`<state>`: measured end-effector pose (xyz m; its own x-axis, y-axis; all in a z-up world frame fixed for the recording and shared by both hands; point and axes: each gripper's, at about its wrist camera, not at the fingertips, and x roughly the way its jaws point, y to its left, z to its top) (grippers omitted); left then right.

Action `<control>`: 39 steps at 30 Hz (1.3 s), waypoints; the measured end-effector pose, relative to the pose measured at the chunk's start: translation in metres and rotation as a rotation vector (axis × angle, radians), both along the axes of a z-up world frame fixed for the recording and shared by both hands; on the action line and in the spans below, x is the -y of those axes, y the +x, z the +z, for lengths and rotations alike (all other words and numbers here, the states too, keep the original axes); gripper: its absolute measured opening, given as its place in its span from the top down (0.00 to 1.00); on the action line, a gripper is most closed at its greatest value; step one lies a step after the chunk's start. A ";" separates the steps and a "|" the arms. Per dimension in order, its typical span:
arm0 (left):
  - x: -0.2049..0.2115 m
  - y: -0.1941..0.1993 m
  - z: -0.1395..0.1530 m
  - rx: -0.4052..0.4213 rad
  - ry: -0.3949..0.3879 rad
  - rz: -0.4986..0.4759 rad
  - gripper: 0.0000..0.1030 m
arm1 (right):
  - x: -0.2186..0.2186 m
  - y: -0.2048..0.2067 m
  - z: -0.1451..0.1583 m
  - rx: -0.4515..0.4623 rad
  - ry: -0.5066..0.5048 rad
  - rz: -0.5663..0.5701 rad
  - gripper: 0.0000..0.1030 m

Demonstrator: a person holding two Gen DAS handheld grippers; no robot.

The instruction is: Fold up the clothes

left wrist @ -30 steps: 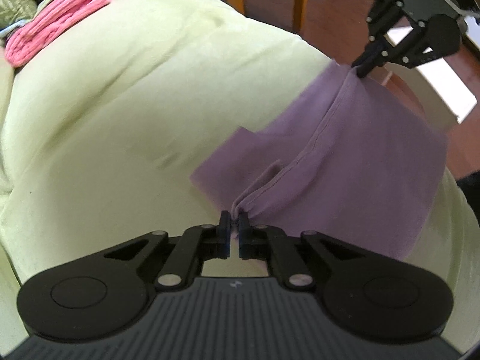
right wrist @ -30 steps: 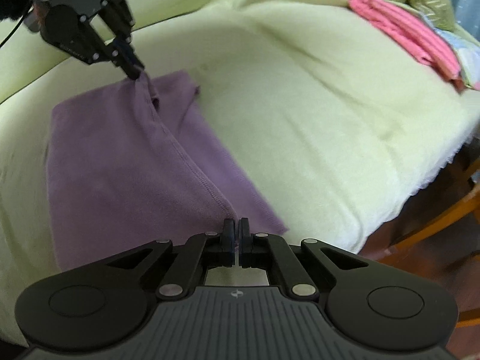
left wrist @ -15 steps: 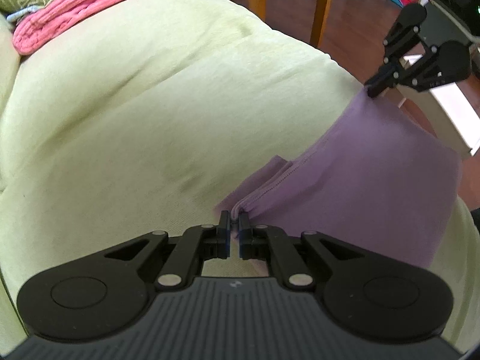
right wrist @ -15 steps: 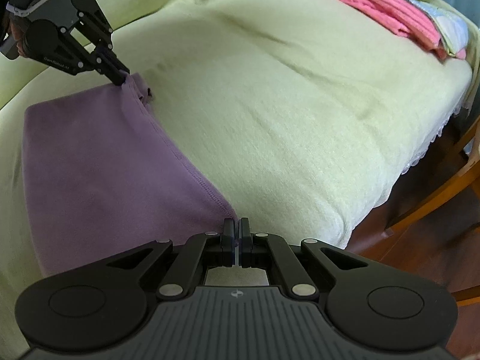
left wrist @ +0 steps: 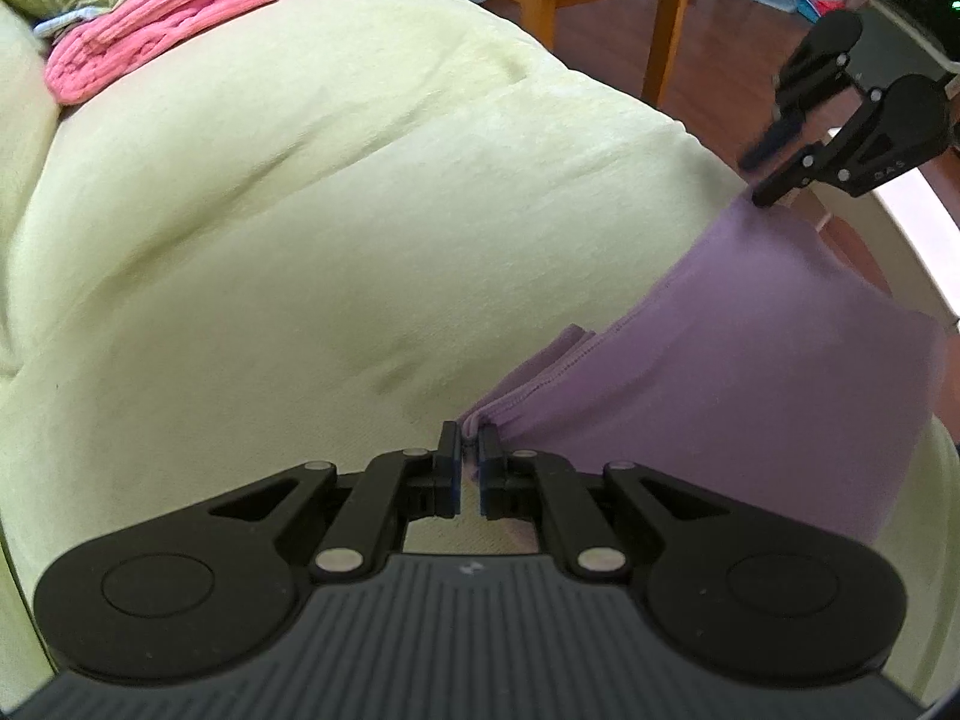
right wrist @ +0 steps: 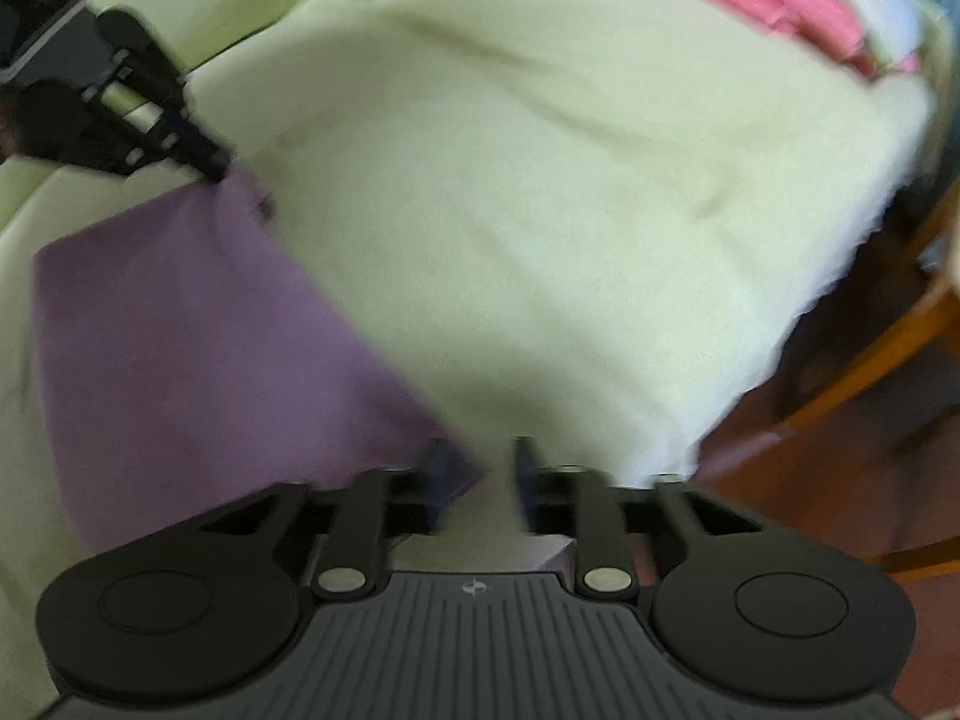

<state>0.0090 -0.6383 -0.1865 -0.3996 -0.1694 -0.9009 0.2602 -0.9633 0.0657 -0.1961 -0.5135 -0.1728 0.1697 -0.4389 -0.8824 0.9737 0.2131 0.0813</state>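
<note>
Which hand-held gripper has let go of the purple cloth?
The right hand-held gripper: its jaws stand apart, empty, beside the purple cloth. The left hand-held gripper is nearly shut, pinching the cloth's folded corner.

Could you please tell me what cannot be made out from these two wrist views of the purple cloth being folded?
- Right wrist view: motion blur smears the right gripper; whether a finger touches the purple cloth is unclear.
- Left wrist view: the left gripper hides the cloth corner by its fingers.
- Pink towels: partly cut off by the top edge.
</note>
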 end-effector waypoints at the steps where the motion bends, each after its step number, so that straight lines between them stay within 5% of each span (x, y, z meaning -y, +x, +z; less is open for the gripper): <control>1: 0.000 0.001 0.000 -0.004 0.000 0.008 0.96 | 0.002 0.002 0.008 0.014 -0.036 0.007 0.64; 6: -0.003 0.001 0.000 -0.009 -0.014 0.022 0.95 | 0.031 0.035 0.023 0.146 -0.136 0.158 0.71; 13: -0.006 0.004 0.001 -0.020 -0.029 0.047 0.95 | 0.075 0.080 0.000 0.254 -0.095 0.306 0.74; 15: -0.007 0.004 0.001 -0.022 -0.034 0.049 0.95 | 0.077 0.082 -0.004 0.262 -0.084 0.321 0.90; 16: -0.008 0.004 0.001 -0.024 -0.036 0.051 0.95 | 0.077 0.083 -0.005 0.257 -0.083 0.326 0.98; 31: 0.000 0.009 0.000 -0.006 -0.102 0.119 0.97 | 0.076 0.084 -0.017 0.227 -0.126 0.244 0.99; 37: 0.000 0.012 0.033 -0.150 0.035 0.102 0.97 | 0.076 0.084 -0.017 0.228 -0.128 0.232 0.99; 39: -0.002 0.004 0.029 -0.137 0.059 0.061 0.97 | 0.078 0.086 -0.018 0.225 -0.127 0.229 0.99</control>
